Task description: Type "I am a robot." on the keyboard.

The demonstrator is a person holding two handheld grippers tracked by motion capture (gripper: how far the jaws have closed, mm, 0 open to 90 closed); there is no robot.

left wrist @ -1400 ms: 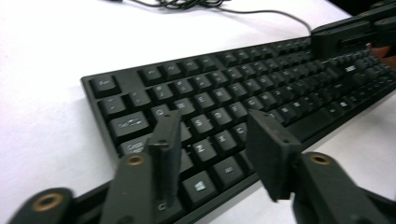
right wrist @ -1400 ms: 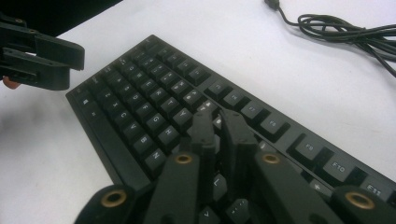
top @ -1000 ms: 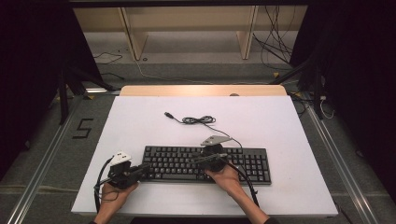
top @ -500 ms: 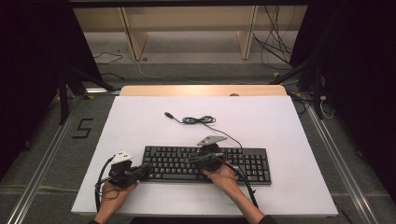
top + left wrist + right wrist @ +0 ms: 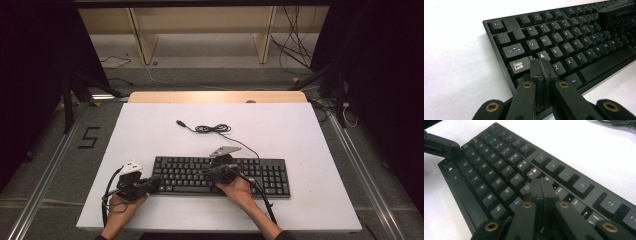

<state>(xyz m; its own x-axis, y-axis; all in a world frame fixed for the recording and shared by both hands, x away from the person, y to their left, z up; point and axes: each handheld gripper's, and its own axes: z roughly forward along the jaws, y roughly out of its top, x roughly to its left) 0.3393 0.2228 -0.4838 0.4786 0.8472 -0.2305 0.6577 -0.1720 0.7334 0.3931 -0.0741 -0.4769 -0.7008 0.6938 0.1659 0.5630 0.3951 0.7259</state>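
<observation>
From the high view, the black keyboard [image 5: 220, 175] lies near the front of the white tabletop [image 5: 150, 130], its cable [image 5: 212, 129] coiled behind it. The left gripper view shows the left gripper [image 5: 541, 65], jaws pressed together, tips over the keys by Caps Lock. The right gripper view shows the right gripper [image 5: 541, 184], likewise closed and empty, above the keys beside U and J.

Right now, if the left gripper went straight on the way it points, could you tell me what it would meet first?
Probably the keyboard: the left gripper, jaws shut, points over its left end, near the A key, though depth is unclear.
</observation>
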